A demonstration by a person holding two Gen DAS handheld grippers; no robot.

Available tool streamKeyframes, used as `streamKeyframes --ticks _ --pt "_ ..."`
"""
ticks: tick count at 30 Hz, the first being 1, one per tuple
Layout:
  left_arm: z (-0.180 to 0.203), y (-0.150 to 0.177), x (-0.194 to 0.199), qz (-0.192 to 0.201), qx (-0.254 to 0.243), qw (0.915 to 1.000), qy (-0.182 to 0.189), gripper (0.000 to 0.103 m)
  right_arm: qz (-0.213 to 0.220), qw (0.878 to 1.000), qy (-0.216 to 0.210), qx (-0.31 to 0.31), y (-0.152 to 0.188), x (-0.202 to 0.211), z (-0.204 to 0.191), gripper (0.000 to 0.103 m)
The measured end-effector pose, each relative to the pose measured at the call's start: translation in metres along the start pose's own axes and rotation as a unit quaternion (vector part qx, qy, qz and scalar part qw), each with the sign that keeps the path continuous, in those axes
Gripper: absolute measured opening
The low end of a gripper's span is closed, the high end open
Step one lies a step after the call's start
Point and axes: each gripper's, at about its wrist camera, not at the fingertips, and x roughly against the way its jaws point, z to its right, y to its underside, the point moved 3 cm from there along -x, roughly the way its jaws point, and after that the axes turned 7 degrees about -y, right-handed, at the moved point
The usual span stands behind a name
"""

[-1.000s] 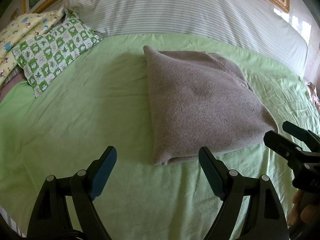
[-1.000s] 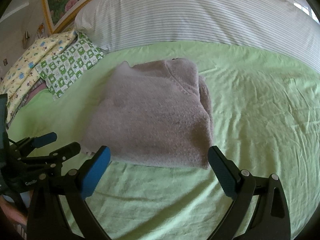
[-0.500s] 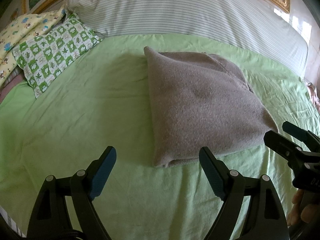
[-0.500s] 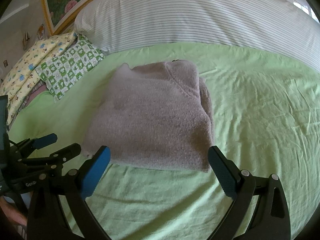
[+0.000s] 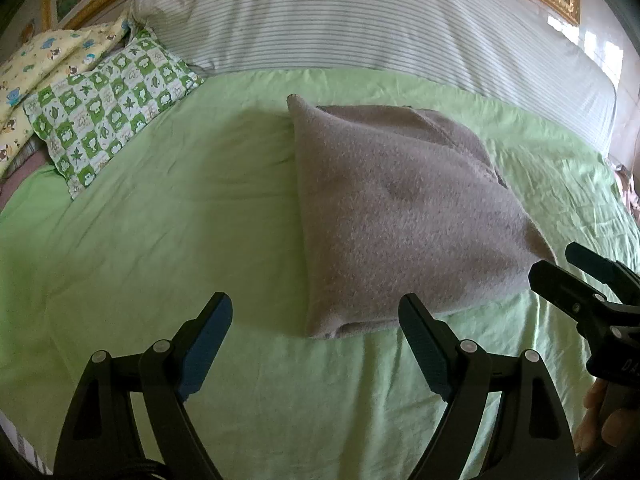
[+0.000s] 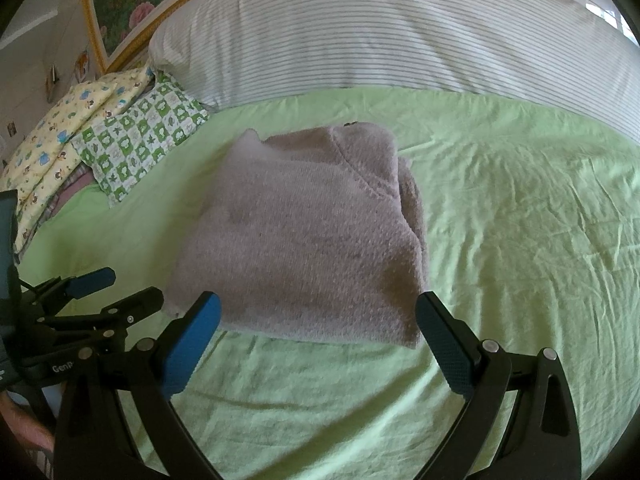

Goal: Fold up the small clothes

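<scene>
A grey-brown knitted sweater (image 5: 404, 216) lies folded into a neat thick rectangle in the middle of the bed, resting on the light green sheet (image 5: 180, 216). Both tools hang just short of its near edge, touching nothing. The left gripper (image 5: 316, 320) has its blue-padded jaws spread wide and empty, pointing at the sweater's near left corner. The right gripper (image 6: 318, 320) is just as wide open and empty, its jaws framing the near folded edge. Behind the sweater sits a long striped pillow (image 6: 400, 40), and off to the left a green-and-white checked pillow (image 5: 108, 120) lies beside a yellow cartoon-print one (image 6: 60, 148).
</scene>
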Motion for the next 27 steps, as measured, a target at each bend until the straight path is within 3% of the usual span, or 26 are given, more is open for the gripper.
streamKeyframes --ticks 27 --pt "0.0027 -0.0037 0.0045 0.004 -0.007 0.9999 -0.008 0.086 0.008 1.000 -0.004 -0.009 -0.0043 0.0066 -0.0021 0.098"
